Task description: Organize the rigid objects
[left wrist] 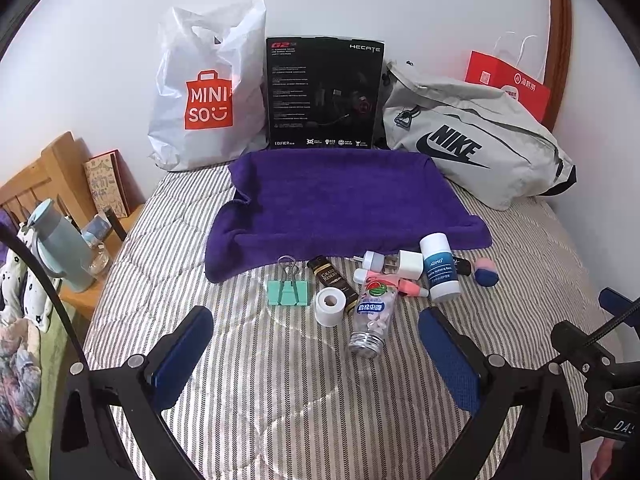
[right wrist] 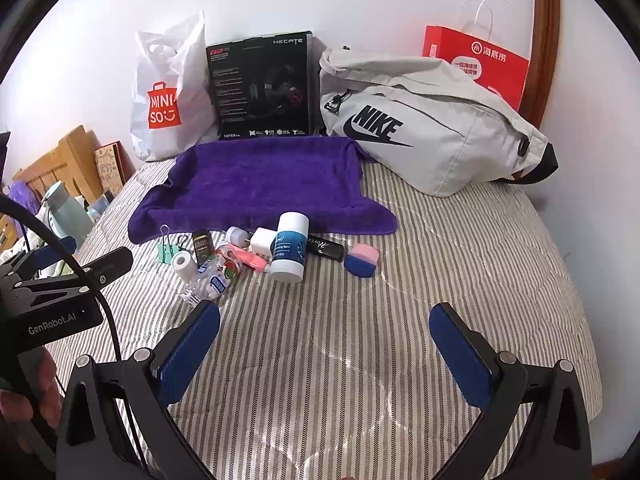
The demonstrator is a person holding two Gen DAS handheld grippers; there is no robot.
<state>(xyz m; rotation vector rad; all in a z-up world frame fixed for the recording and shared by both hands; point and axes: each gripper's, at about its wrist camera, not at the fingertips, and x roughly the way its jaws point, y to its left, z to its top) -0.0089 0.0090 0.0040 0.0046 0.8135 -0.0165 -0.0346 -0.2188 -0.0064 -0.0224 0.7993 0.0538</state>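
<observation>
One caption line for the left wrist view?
Open left hand-held gripper above small items clustered before a purple towel on a striped bed.

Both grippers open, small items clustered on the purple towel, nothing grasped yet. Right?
One error: the small items lie on the striped bedding in front of the purple towel, not on it, as the left wrist view shows. Left gripper and right gripper are open and empty.

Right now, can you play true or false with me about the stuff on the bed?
1. The purple towel has nothing on it. True.
2. The green clip is held by the left tool. False: it lies on the bed, and both tools are open and empty.
3. The pill bottle lies on its side. True.
4. The white tube lies flat. False: it stands upright.
</observation>
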